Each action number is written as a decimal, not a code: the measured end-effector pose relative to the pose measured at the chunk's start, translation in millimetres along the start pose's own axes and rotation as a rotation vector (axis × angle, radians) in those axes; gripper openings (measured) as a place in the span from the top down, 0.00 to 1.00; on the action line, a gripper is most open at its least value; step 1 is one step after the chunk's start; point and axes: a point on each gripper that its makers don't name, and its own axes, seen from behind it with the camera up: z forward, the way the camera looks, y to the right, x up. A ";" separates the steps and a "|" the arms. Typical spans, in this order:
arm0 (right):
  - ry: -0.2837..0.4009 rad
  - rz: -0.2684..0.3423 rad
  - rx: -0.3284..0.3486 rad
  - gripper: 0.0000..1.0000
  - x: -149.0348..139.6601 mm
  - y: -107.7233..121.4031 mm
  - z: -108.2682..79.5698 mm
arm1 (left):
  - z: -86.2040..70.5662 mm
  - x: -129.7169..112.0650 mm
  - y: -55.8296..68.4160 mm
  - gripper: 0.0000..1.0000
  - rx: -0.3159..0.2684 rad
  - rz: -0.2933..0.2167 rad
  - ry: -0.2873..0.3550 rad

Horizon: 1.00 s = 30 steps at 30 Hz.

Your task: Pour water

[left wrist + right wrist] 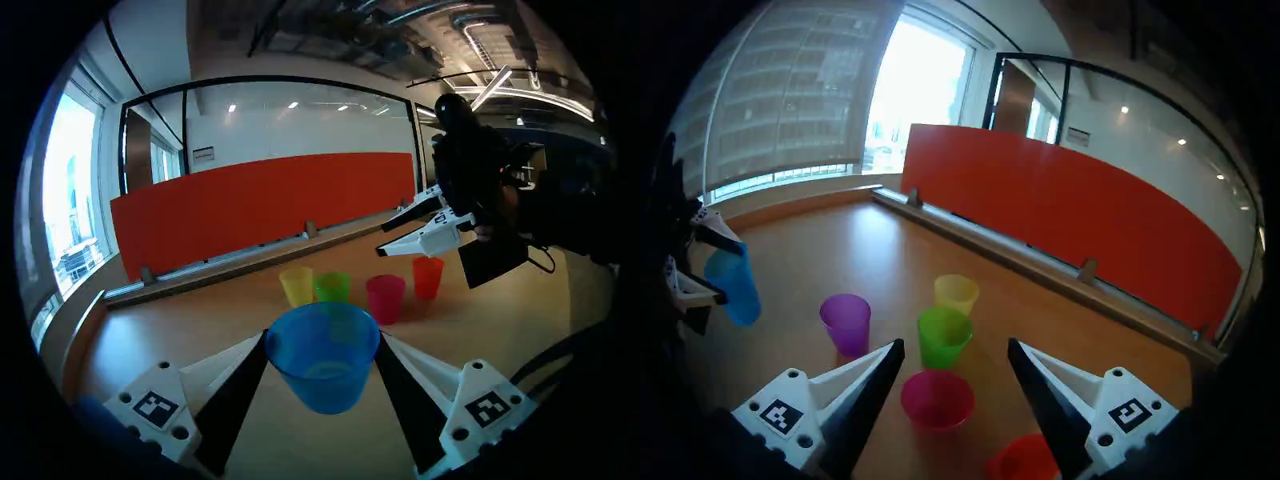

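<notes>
Left gripper view: the left tool [321, 338] grips the blue cup [322, 372], upright and raised off the worktop [496, 328], short of the green cup [332, 286]. The right tool [954, 346] hangs wide open, empty, above the pink cup [938, 398]. Pouring looks not yet begun.

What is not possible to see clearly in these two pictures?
Water in the blue cup: left gripper view, tinted wall hides any level.
The red cup: right gripper view, cut by lower edge and the right gripper.
The left gripper: right gripper view, dark, half cut by left edge.
</notes>
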 end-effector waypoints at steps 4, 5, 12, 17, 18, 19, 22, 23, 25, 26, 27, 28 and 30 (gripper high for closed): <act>-0.048 0.003 0.022 0.00 0.0 -1.1 15.2 | -5.3 -0.3 -2.4 0.11 0.010 -0.023 0.011; -0.059 0.002 0.025 0.00 -0.1 -1.1 18.9 | -6.4 -0.6 -3.0 0.11 0.011 -0.028 0.012; -0.140 -0.018 0.052 0.00 -3.8 -6.6 42.4 | -11.6 -5.2 -10.0 0.11 0.027 -0.038 0.010; -0.206 -0.037 0.076 0.00 -5.0 -15.3 58.9 | -13.1 -9.3 -12.5 0.11 0.034 -0.046 0.011; -0.219 -0.040 0.079 0.00 -5.6 -16.3 61.9 | -13.4 -10.1 -12.6 0.11 0.033 -0.048 0.011; -0.234 -0.043 0.081 0.00 -6.6 -17.0 65.1 | -13.9 -11.2 -12.7 0.11 0.033 -0.049 0.010; -0.278 -0.049 0.085 0.00 -11.5 -17.6 73.3 | -15.2 -13.2 -13.2 0.11 0.033 -0.051 0.009; -0.292 -0.050 0.086 0.00 -13.5 -17.5 75.7 | -15.6 -13.7 -13.4 0.11 0.033 -0.051 0.009; -0.314 -0.048 0.090 0.00 -17.0 -18.1 79.9 | -16.1 -13.6 -14.4 0.11 0.034 -0.050 0.010; -0.324 -0.047 0.092 0.00 -18.5 -18.5 81.9 | -16.3 -13.5 -14.9 0.11 0.035 -0.050 0.010; -0.332 -0.045 0.093 0.00 -19.8 -18.7 83.6 | -16.4 -13.5 -15.5 0.11 0.035 -0.050 0.011; -0.340 -0.042 0.093 0.00 -21.0 -18.9 85.5 | -16.3 -13.7 -16.1 0.11 0.035 -0.049 0.011; -0.354 -0.037 0.093 0.00 -23.4 -19.0 88.6 | -16.1 -14.1 -16.9 0.11 0.036 -0.048 0.011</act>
